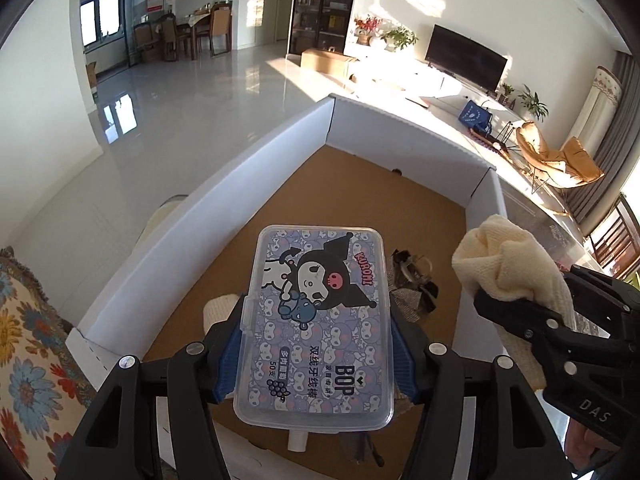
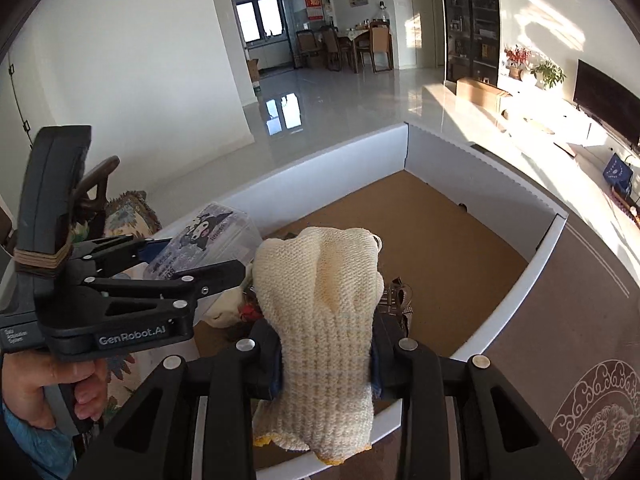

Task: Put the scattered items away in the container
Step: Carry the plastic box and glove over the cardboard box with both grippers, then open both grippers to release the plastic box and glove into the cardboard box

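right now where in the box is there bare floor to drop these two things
Free: the brown floor of the white box toward its far corner and far wall. Crowded: the near end, where a dark clutter of small items lies beside the floss-pick case and under the knit glove.

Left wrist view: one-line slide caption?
Left gripper holds a clear plastic cartoon-print floss-pick case above the white cardboard box.
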Tool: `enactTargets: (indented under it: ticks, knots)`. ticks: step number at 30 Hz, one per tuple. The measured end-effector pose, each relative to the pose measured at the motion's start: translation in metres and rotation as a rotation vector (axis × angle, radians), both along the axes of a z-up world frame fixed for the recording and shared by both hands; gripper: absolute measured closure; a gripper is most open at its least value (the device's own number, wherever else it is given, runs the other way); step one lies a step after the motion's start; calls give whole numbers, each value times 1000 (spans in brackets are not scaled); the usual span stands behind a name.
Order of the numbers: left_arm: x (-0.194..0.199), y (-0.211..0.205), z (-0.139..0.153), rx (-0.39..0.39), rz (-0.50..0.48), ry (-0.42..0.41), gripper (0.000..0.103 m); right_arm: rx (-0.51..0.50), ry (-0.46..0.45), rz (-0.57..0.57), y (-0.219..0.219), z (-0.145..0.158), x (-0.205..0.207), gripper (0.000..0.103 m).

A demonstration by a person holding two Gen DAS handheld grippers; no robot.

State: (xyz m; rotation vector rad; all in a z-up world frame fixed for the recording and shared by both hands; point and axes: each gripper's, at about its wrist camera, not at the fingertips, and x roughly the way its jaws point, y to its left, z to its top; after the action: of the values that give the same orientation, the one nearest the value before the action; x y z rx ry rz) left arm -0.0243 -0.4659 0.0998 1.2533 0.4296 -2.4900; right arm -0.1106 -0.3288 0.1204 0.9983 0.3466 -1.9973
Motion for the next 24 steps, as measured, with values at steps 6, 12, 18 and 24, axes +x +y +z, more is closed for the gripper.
enactTargets:
  ticks: [6,12,18,24]
  knots:
    - [-12,-6,-39,34,62,-115,39,69,-195,2,-29,-52,-26,45]
    - [-3,5,-37,33,109,-83,8,60,-127,-21,-7,-35,-37,35]
    - [5,29,-6,-69,115,-18,0,19,-59,-76,23,9,-47,33]
    - [14,47,17,-136,164,2,0,58,-70,-69,34,6,-39,33]
